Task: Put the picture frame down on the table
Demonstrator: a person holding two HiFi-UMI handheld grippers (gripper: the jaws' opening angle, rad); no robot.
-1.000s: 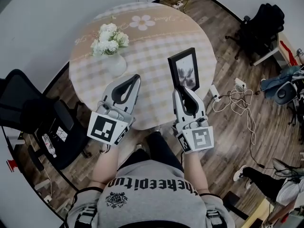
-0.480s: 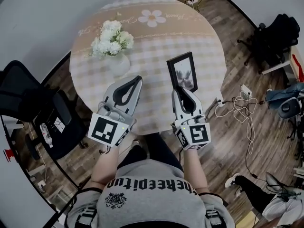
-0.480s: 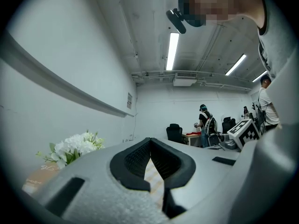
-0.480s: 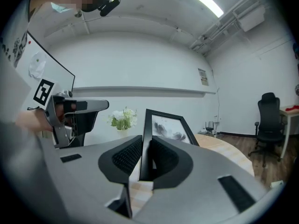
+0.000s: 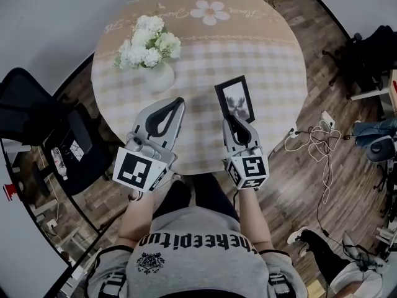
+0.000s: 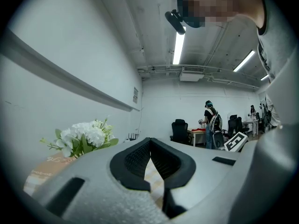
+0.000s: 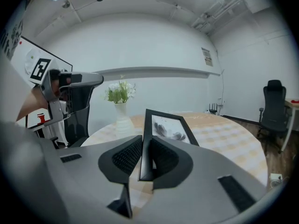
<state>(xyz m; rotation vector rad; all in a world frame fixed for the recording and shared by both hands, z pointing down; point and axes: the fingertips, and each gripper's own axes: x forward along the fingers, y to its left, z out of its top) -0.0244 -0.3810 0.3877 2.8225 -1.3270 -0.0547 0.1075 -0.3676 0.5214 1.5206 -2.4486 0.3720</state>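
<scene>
A black picture frame (image 5: 236,98) with a dark flower print hangs tilted over the round table (image 5: 267,48) with its checked cloth, on the right half. My right gripper (image 5: 235,119) is shut on the frame's near edge. In the right gripper view the frame (image 7: 167,126) stands edge-on between the two pads, rising away from the gripper (image 7: 145,158). My left gripper (image 5: 177,102) hovers over the table's near left part, shut with nothing in it; its tips meet in the left gripper view (image 6: 150,142).
A white vase of white flowers (image 5: 151,49) stands on the table's left side, also seen as flowers (image 6: 84,136) and vase (image 7: 120,112). A black office chair (image 5: 37,129) is at the left, and cables (image 5: 316,138) lie on the wooden floor at the right.
The right gripper has carried the frame further in over the table, away from the right edge. The left gripper has barely moved.
</scene>
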